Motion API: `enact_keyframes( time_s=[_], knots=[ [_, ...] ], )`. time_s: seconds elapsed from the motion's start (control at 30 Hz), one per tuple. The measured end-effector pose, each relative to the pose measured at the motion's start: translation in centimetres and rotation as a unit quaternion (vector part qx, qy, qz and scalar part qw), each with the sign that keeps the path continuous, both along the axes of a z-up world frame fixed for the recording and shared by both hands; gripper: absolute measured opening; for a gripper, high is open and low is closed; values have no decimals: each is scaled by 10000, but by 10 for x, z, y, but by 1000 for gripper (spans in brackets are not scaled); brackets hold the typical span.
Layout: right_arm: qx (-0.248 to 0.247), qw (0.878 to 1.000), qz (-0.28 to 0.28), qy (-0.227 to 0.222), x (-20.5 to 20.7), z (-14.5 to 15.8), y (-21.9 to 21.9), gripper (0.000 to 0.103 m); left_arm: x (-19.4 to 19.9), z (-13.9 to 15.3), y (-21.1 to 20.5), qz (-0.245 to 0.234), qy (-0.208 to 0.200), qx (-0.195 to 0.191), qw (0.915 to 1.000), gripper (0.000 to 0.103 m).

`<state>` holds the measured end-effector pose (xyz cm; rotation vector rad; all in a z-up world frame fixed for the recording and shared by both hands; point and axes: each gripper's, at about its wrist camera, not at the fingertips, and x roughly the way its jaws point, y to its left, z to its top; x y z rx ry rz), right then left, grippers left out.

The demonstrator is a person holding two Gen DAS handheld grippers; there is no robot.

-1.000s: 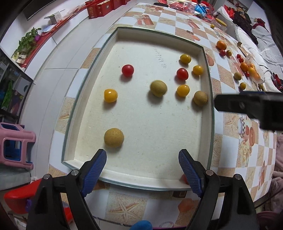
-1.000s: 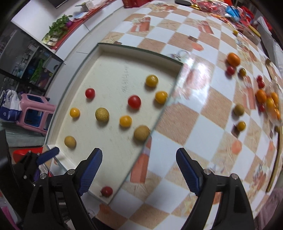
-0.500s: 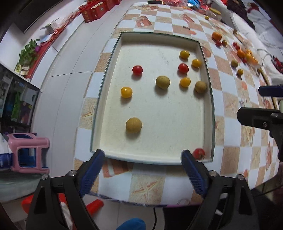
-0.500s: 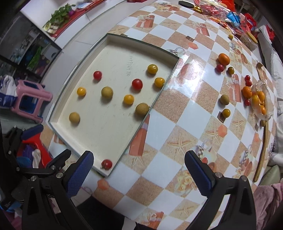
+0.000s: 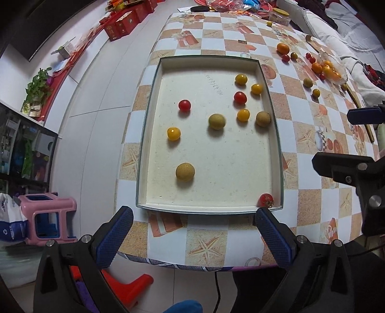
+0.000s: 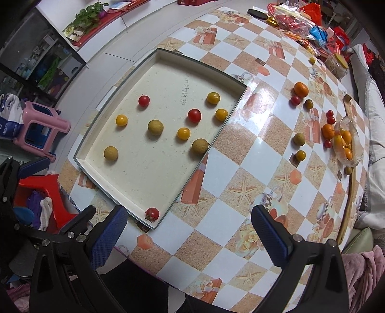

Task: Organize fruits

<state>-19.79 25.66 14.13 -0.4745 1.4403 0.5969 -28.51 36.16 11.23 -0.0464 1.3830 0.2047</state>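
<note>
A shallow cream tray [image 5: 207,209] [image 6: 168,54] lies on the checkered table. It holds several small fruits: red and yellow cherry tomatoes and brownish round fruits. One red tomato [image 5: 265,199] [image 6: 152,213] sits in the tray's near right corner. More fruits lie loose on the table to the right, among them an orange [image 6: 301,89], and a glass bowl [image 6: 347,142] holds several orange fruits. My left gripper [image 5: 192,238] is open and empty, held back from the tray's near edge. My right gripper [image 6: 189,237] is open and empty above the table's near edge.
The table's front edge [image 5: 192,264] is just ahead of the left gripper. A pink stool [image 5: 45,216] and a red stool [image 6: 45,190] stand on the floor to the left. Snack packets [image 6: 300,16] clutter the far end. A wooden stick [image 6: 349,192] lies at the right.
Both grippers have pulled back and up from the tray, so more of the table shows. The red tomato now lies in the tray's near right corner. Both stay open.
</note>
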Motion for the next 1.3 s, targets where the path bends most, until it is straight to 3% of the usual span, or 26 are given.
enact_keyframes(
  time_s=[1.3],
  knots=[
    [7, 9999, 165, -23, -8, 1, 10, 103, -2, 3, -8, -81, -8, 4, 10000, 102]
  ],
)
